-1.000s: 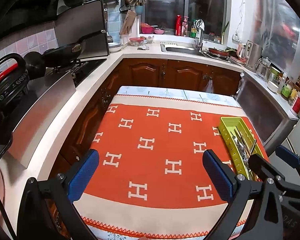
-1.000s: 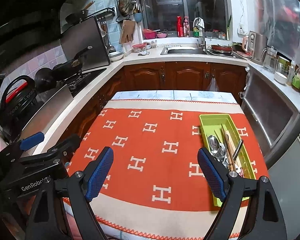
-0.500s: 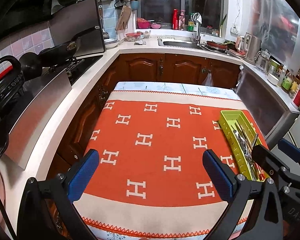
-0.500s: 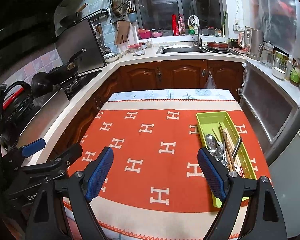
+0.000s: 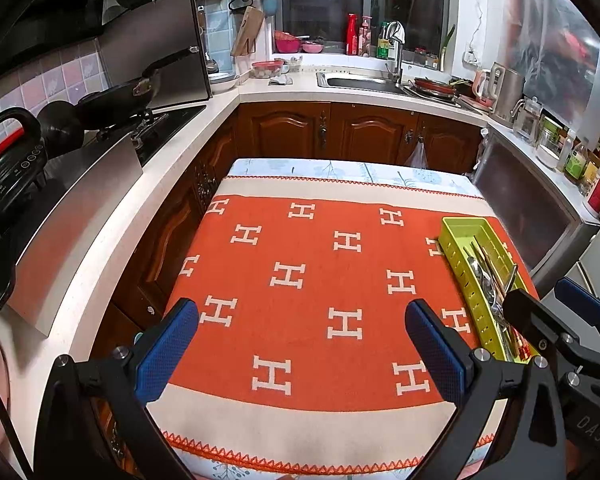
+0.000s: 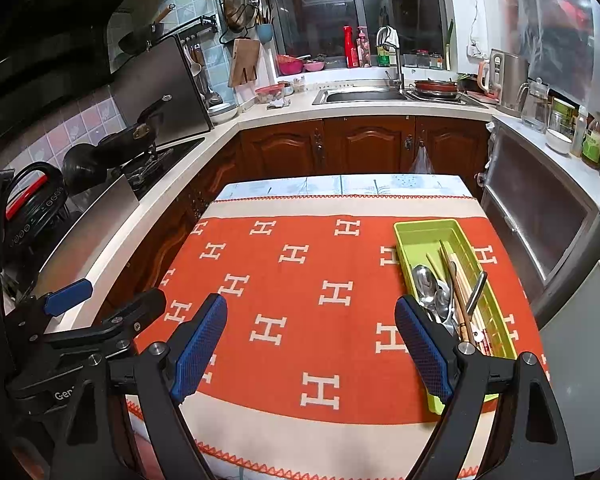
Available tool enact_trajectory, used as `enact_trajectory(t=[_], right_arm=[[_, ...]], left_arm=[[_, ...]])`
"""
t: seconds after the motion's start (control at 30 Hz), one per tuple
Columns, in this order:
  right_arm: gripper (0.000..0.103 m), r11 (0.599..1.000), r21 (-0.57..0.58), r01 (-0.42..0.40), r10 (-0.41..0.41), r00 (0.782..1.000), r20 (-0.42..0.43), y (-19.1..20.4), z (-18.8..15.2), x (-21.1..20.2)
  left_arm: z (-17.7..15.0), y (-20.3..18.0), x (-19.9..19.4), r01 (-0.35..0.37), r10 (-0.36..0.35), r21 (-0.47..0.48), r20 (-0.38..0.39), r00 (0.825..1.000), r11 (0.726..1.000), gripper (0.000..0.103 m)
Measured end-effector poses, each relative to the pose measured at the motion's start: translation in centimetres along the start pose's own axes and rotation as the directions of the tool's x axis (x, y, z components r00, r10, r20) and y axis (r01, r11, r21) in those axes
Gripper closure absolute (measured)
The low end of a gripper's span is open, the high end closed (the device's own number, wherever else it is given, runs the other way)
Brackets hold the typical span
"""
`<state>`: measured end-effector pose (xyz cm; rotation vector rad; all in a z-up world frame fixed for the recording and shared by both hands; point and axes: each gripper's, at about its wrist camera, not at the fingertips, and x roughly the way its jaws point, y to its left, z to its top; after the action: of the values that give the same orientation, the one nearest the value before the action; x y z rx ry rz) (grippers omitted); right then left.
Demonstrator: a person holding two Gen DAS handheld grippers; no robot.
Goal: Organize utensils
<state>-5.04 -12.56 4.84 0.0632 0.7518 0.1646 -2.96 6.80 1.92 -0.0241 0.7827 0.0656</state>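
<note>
Home kitchen: sink (image 6: 364, 96), stove (image 6: 156, 160), cabinets (image 6: 364, 144)

You can read "DAS" on right gripper (image 5: 580, 332), "Gen" on left gripper (image 6: 100, 308); cloth (image 6: 300, 280) shows repeated "H".

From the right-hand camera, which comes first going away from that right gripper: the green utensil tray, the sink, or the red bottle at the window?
Measured from the right gripper:
1. Green utensil tray, on the orange cloth, beside its right finger.
2. Sink, in the far counter, past the table.
3. Red bottle, on the window ledge behind the sink.
</note>
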Motion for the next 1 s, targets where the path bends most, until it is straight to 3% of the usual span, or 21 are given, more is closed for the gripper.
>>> enact_trajectory(t=[1.0], right_arm=[[0.016, 1.000, 0.013, 0.001, 0.000, 1.000, -0.028, 0.8, -1.8, 2.0]], left_arm=[[0.0, 0.5, 1.0, 0.003, -0.003, 0.001, -0.046, 0.999, 1.000, 0.001]])
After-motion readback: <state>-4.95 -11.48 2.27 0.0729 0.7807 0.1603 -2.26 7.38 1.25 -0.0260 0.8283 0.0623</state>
